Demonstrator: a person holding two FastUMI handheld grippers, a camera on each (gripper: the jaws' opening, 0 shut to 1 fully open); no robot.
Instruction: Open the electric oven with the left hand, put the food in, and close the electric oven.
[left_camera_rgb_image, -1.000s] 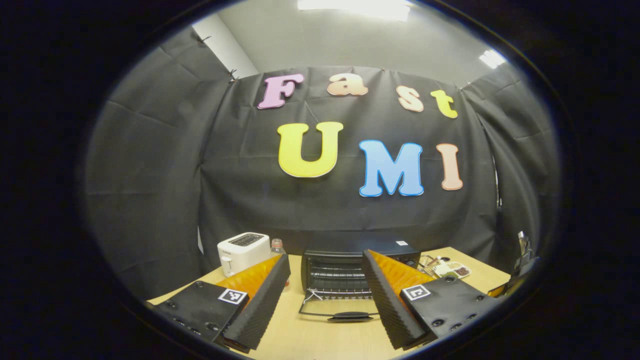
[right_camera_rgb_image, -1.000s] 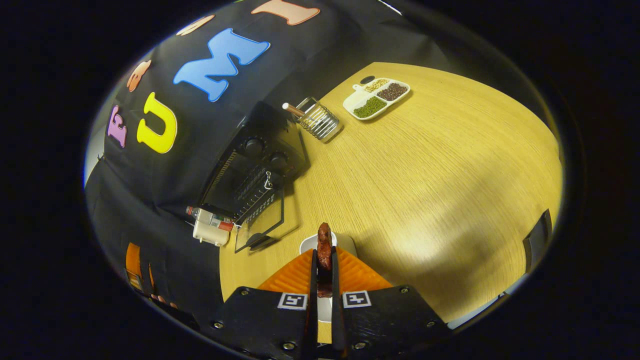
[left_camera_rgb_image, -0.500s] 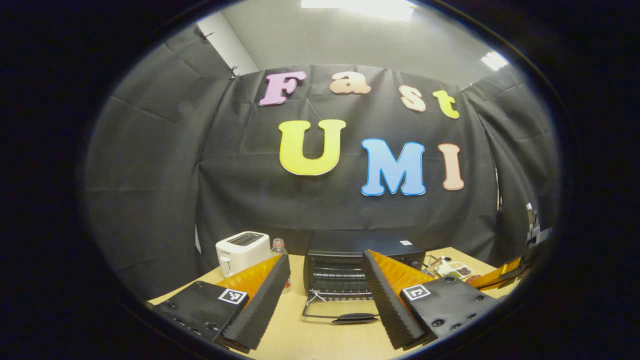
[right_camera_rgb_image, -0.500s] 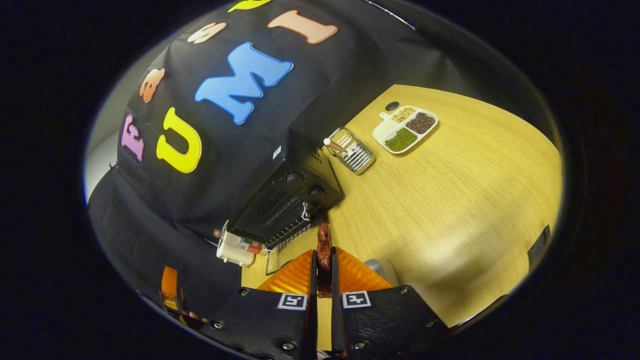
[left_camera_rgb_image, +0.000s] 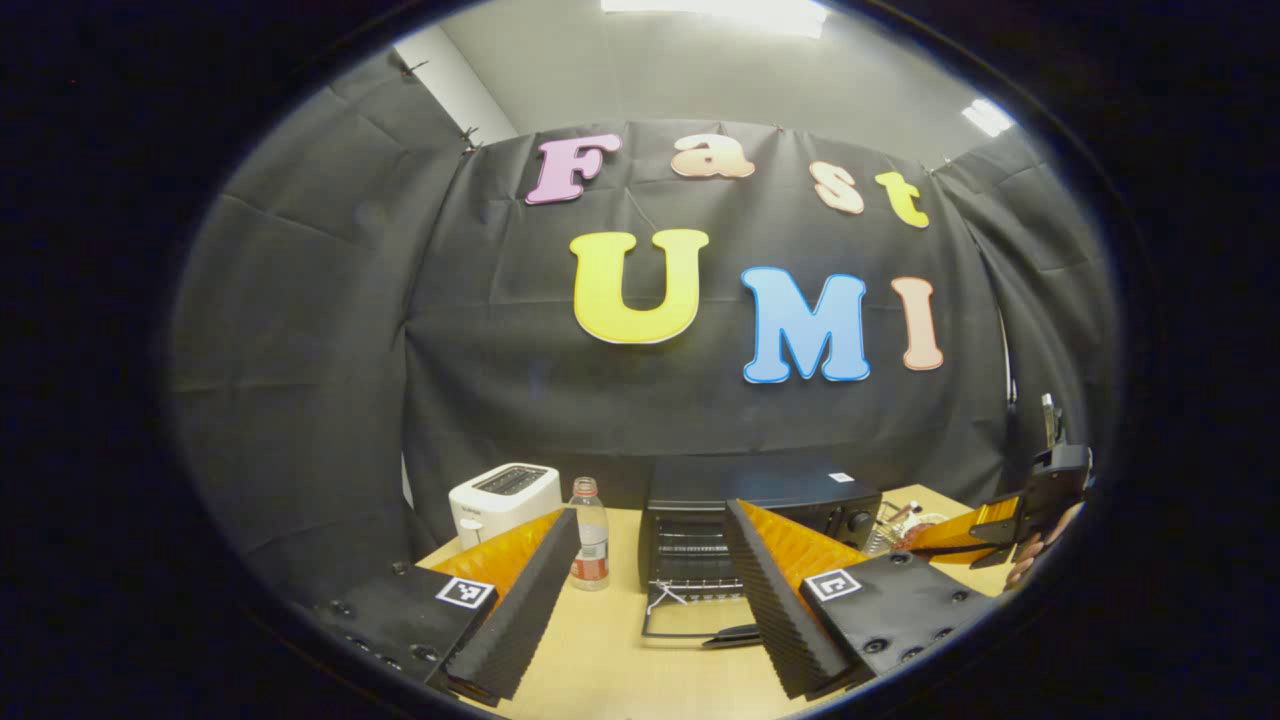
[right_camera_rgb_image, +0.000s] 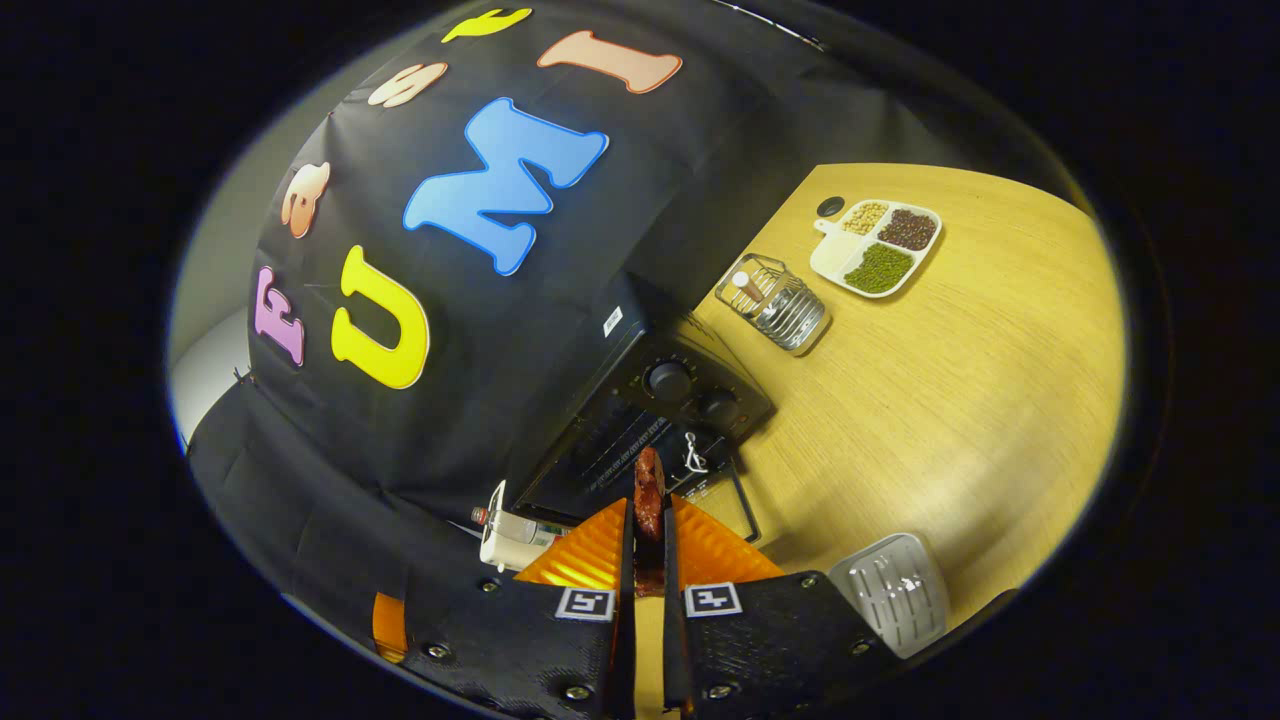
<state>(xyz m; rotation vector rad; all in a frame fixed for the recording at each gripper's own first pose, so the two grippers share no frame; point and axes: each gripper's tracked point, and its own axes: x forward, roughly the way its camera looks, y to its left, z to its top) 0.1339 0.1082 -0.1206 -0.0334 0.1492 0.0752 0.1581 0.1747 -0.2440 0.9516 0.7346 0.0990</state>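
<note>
Food (right_camera_rgb_image: 649, 490), a dark reddish-brown strip of what looks like meat, sits pinched between the right gripper (right_camera_rgb_image: 648, 500)'s two fingers, poking out past the tips. Straight ahead of it in the right gripper view stands the electric oven (right_camera_rgb_image: 640, 420), black, with two knobs on its panel and its door (right_camera_rgb_image: 722, 495) dropped flat on the wooden table (right_camera_rgb_image: 950, 380). The strip hangs just in front of the oven's opening, not inside yet.

Over in the left gripper view, the left gripper (left_camera_rgb_image: 650, 575) hangs above the table (left_camera_rgb_image: 620, 660) with its fingers spread wide and nothing between them. Between those fingers you catch the oven (left_camera_rgb_image: 760, 500), rack visible, the door (left_camera_rgb_image: 695, 625) lying open toward the camera. A white toaster (left_camera_rgb_image: 505, 500) and a small bottle (left_camera_rgb_image: 592, 535) stand left of the oven. At the far right edge, the right gripper (left_camera_rgb_image: 960, 535) comes in, with a hand (left_camera_rgb_image: 1035, 550) behind it.

Beyond the oven in the right gripper view: a wire basket (right_camera_rgb_image: 780, 305), a divided tray of beans (right_camera_rgb_image: 875, 250), and a white slotted dish (right_camera_rgb_image: 895, 590) near the gripper.
</note>
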